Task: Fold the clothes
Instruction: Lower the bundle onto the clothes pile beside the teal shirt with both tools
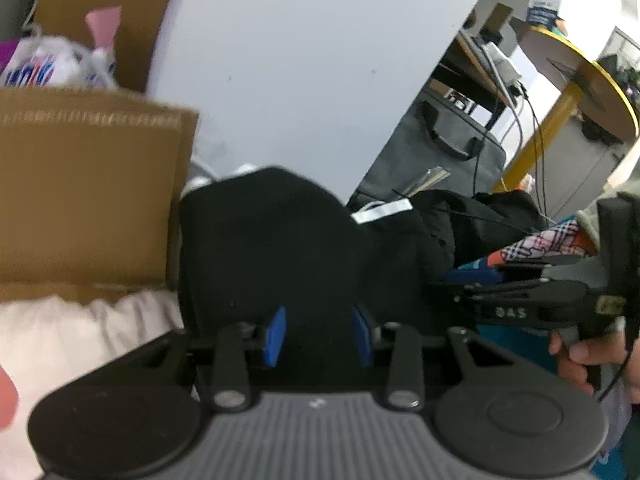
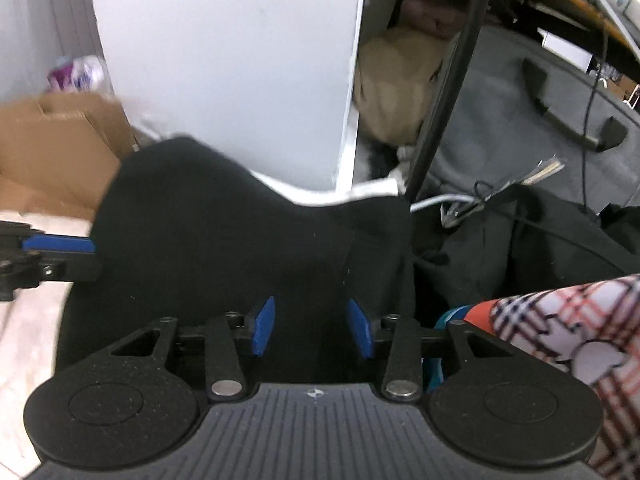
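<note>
- Bunching up between both grippers, a black garment (image 1: 280,240) rises in a hump, lying across pale fabric (image 1: 60,340) at its left.
- Left gripper (image 1: 318,334) has its blue-padded fingers (image 1: 276,336) spread, black cloth filling the gap; whether they pinch it, I cannot tell.
- Right gripper (image 2: 312,326) looks the same: fingers (image 2: 264,326) apart, cloth between them, grip unclear.
- Cardboard box (image 1: 88,192) stands just left of the garment, a white panel (image 1: 300,60) behind it.
- To the right crowd a grey bag (image 2: 540,120), loose cables (image 2: 460,204), dark clothing (image 2: 560,240) and a plaid cloth (image 2: 568,328).
</note>
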